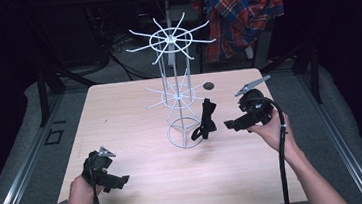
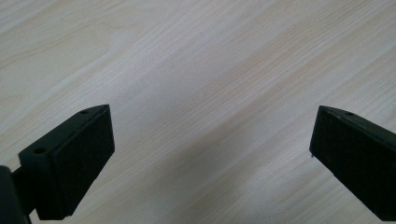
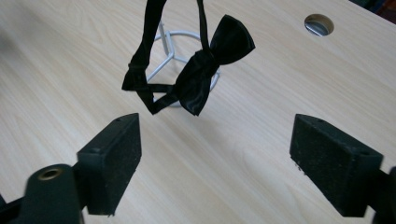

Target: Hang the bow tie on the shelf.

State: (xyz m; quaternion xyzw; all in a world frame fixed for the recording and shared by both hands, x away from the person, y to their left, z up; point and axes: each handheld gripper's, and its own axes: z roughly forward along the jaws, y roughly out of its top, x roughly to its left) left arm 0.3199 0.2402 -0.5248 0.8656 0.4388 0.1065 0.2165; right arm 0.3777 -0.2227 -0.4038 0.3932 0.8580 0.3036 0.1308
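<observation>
A white wire rack [image 1: 177, 95] with two tiers of spoke hooks stands mid-table. From a lower hook on its right side a black bow tie [image 1: 207, 119] dangles by its strap. My right gripper [image 1: 230, 125] is open just right of the tie, not touching it. In the right gripper view the bow tie [image 3: 205, 74] hangs ahead of the open right gripper [image 3: 215, 163], in front of the rack's base ring [image 3: 173, 42]. My left gripper [image 1: 122, 181] rests open near the front left; the left gripper view has the left gripper [image 2: 212, 144] wide open over bare wood.
A plaid shirt [image 1: 240, 11] hangs behind the table's far edge. A round cable hole [image 1: 209, 85] sits near the far edge, and the same cable hole [image 3: 319, 24] lies beyond the tie. Dark stands flank the light wooden table [image 1: 129, 112].
</observation>
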